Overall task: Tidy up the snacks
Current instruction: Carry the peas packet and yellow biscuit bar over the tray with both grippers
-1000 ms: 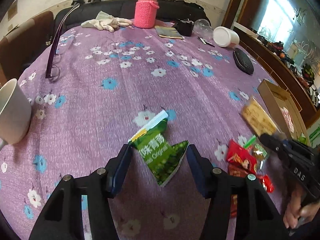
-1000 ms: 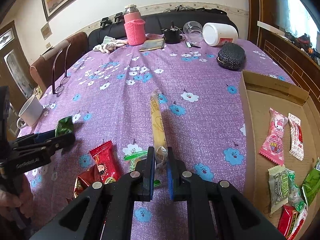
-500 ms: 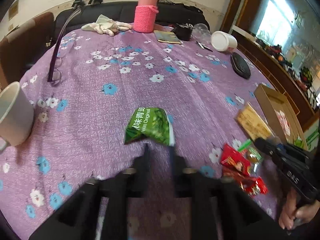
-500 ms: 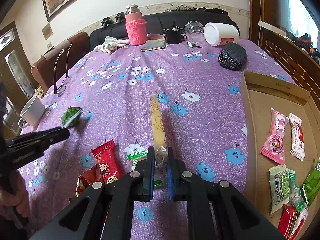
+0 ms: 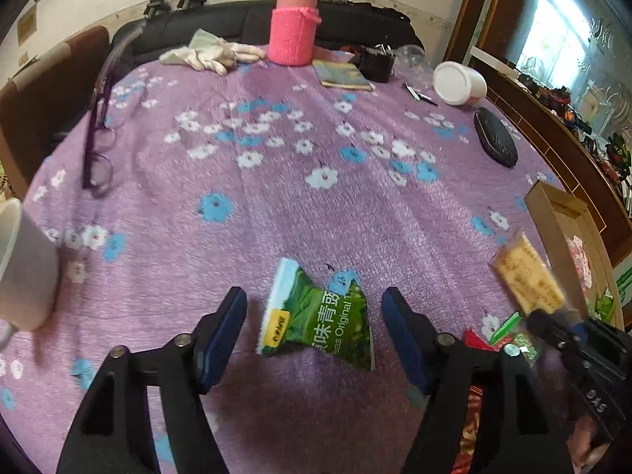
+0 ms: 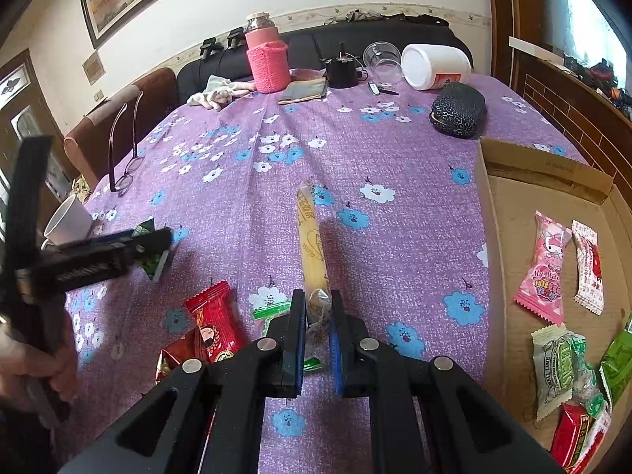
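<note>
2 hand-held grippers: left (image 5: 314, 330) apart around green packet (image 5: 318, 318), right (image 6: 318, 322) clamped on half-hidden yellow stick (image 6: 310, 233)

Daylight enters from a window (image 5: 561, 31) far ahead and to the right of the left gripper (image 5: 314, 328), blown out to white glare. The purple tablecloth (image 5: 276, 181) is evenly and softly lit, with faint shadows under both tongs. Both fisheye views bend straight lines strongly toward the rims and darken to black at the corners. In the left view, motion blur smears the white mug (image 5: 23, 272) at the left edge and the yellow packet (image 5: 527, 276) to the right; the right view is sharper.
</note>
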### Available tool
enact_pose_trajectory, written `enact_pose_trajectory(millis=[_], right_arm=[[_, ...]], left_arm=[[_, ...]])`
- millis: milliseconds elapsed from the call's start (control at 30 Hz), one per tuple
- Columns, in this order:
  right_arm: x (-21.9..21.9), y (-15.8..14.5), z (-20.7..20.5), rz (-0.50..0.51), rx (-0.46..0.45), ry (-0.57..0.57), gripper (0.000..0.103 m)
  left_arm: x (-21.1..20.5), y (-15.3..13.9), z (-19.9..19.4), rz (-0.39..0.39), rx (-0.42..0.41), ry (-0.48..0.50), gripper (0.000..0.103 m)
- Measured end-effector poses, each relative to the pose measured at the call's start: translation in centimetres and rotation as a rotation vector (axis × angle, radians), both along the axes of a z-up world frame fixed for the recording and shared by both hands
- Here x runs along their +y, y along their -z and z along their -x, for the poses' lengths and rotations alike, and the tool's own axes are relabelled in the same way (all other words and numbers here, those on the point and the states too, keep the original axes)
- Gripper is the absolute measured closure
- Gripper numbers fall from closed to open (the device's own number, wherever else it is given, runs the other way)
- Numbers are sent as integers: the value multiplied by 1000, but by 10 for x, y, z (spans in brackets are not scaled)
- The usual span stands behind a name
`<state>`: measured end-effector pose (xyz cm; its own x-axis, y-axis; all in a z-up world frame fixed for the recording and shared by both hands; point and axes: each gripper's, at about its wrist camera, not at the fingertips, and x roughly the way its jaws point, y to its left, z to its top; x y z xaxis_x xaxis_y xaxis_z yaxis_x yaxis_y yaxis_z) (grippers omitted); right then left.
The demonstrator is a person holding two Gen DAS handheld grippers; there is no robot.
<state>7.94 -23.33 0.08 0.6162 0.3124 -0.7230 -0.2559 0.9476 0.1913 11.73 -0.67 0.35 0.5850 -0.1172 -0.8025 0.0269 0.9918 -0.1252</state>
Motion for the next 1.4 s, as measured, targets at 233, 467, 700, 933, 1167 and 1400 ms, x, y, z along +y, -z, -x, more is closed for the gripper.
enact_pose_trajectory(millis=[233, 467, 700, 933, 1167, 1400], right_arm=[[-1, -3, 1, -17, -5, -4, 92], [-10, -11, 3, -62, -20, 3, 92], [-29, -22, 2, -133, -33, 33, 92], [-73, -44, 5, -216, -92, 140, 92], [-138, -44, 1, -292, -69, 310, 92], [-135, -31, -9, -370, 50, 210, 91]], left_arm=[[-8, 5, 10, -34, -67, 3, 59], [-25, -22, 24, 5, -143, 71, 59], [-57, -46, 31, 78, -165, 158, 59], [-107, -53, 26, 138, -143, 243, 59], [-174, -51, 30, 144, -127, 357, 59], [-178, -40, 33, 126, -109, 341, 59]])
